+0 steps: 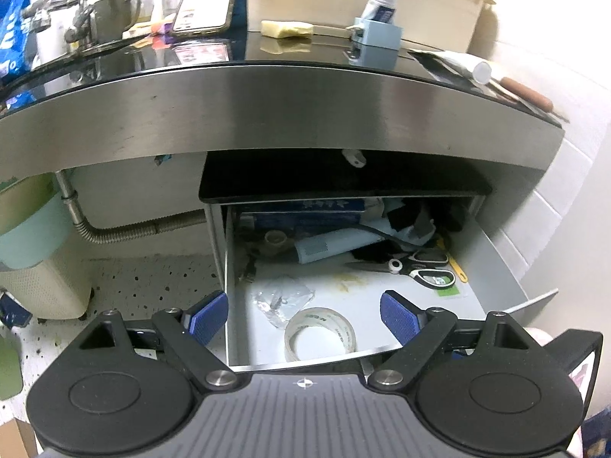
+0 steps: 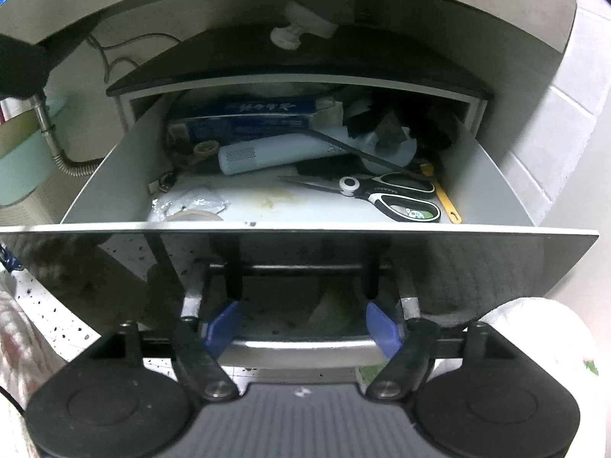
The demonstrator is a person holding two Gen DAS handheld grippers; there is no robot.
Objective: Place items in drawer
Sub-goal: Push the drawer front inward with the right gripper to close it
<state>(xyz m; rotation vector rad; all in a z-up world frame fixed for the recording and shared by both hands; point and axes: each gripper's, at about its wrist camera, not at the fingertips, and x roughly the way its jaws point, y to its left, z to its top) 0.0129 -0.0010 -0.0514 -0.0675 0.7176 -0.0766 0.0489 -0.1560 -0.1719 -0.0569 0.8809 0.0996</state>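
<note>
**Drawer open below, loose items up on the counter, left side nearer**

Spread wide and empty at the left gripper, poised over the front left corner of the drawer, just above a tape roll, with scissors farther back on the right. Spread too at the right gripper, low in front of the drawer, pads either side of the silver handle without pinching it.

Nothing carried by either. Likely candidates up on the countertop, above and beyond the left fingers: a sponge brush lying crosswise, its handle running right toward a blue holder, and a white tube slanting at the far right edge. No saying which goes first. Counter out of the right view, so probably a reach up and forward for the left.
</note>
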